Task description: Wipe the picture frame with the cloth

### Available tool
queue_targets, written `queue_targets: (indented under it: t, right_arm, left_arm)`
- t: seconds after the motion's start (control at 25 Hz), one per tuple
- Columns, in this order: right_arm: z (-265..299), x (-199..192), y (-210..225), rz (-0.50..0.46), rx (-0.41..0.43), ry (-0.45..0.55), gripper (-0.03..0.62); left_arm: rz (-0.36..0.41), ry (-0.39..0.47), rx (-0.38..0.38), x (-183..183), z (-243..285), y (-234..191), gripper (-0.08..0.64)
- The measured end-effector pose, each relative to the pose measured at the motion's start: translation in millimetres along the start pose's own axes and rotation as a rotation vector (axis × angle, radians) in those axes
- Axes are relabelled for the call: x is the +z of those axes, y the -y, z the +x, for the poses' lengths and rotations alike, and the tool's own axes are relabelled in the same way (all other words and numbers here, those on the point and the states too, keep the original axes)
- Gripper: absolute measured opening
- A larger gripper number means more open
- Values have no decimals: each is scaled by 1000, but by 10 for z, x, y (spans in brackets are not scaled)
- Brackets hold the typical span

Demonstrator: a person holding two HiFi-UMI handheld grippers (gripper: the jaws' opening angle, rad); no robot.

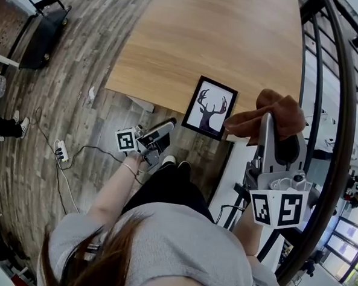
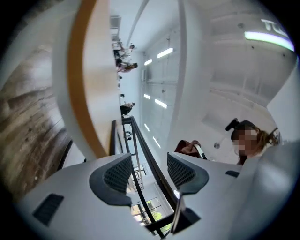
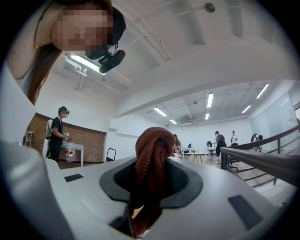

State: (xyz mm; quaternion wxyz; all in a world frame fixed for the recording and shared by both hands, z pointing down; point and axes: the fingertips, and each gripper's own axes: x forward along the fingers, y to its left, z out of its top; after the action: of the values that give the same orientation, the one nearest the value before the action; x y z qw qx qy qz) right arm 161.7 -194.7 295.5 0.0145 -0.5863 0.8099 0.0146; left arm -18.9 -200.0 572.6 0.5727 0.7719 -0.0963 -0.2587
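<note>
The wooden table (image 1: 221, 39) bears the black-edged picture frame (image 1: 209, 107) with its deer print at its near edge, and only the head view shows it, lying between the two grippers. The left gripper (image 2: 149, 174) has its jaws spread wide and grips nothing, its own view looking past them to a dark railing (image 2: 140, 150). The right gripper (image 3: 151, 176) is clamped tight on the bunched brown cloth (image 3: 152, 154), just right of the frame.
</note>
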Motion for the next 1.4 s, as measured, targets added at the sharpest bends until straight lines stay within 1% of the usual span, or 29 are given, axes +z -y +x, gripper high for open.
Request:
queue_targets:
  t: [0.08,0.12,0.16,0.2,0.28,0.44,0.52,0.56,0.6,0.64,0.68,0.72,0.76,0.8,0.88,0.96,1.08,1.2,1.4]
  right_arm:
    - [-44,58,-13,-3,-2,12,133]
    - [-63,104,-16,-2,-4,25,133]
    - [-76,159,-17,-4,-7,41,133]
    - [-88,217,-17,-8,-9,59,133]
    - [-129,324,-36,-14,-11,89,133]
    - [-256,531,-132,-35,-5,135,133]
    - [-293,640,-159,-57,-10,160,133]
    - [-306,679,-164,-64,-17,169,133]
    - [-315,705,-165,-67,-26,177,133]
    - [-317,723,-166,-67,-33,183,133]
    - [-313,737,-167,-62,-36,190,133]
    - [-309,753,-169,-54,-38,200,133]
    - [-311,771,-171,-45,-40,213,133]
    - [-317,786,-176,-40,-45,226,133]
    - [-310,781,-201,-58,-51,226,133]
    - [-275,739,-223,-83,-55,198,133]
    - [-240,685,-231,-84,-64,167,133]
    - [-221,643,-234,-76,-77,144,133]
    - [-226,608,-338,-63,-55,138,133]
  left_arm:
    - [157,-33,-28,57,81,342,242]
    - [245,-34,-54,115,166,572,230]
    - [341,-14,-90,205,268,834,201]
    - [440,24,-135,306,371,1122,159]
    - [611,112,-223,450,534,1704,118]
    - [850,221,-327,521,755,2633,84]
    - [973,272,-377,512,854,3017,21]
    - [1033,292,-384,494,904,3162,15]
    - [1095,303,-370,471,955,3263,14]
    - [1156,304,-327,449,1014,3312,14]
    - [1210,294,-255,438,1082,3308,9]
    - [1247,275,-166,436,1151,3265,8]
    - [1265,253,-89,425,1211,3212,8]
    - [1266,231,-40,398,1255,3170,8]
    - [1261,194,12,330,1310,3101,6]
    - [1280,175,78,313,1342,3002,8]
    - [1279,183,167,365,1331,2883,8]
    - [1259,198,192,394,1316,2870,8]
    - [1225,178,169,307,1318,2845,8]
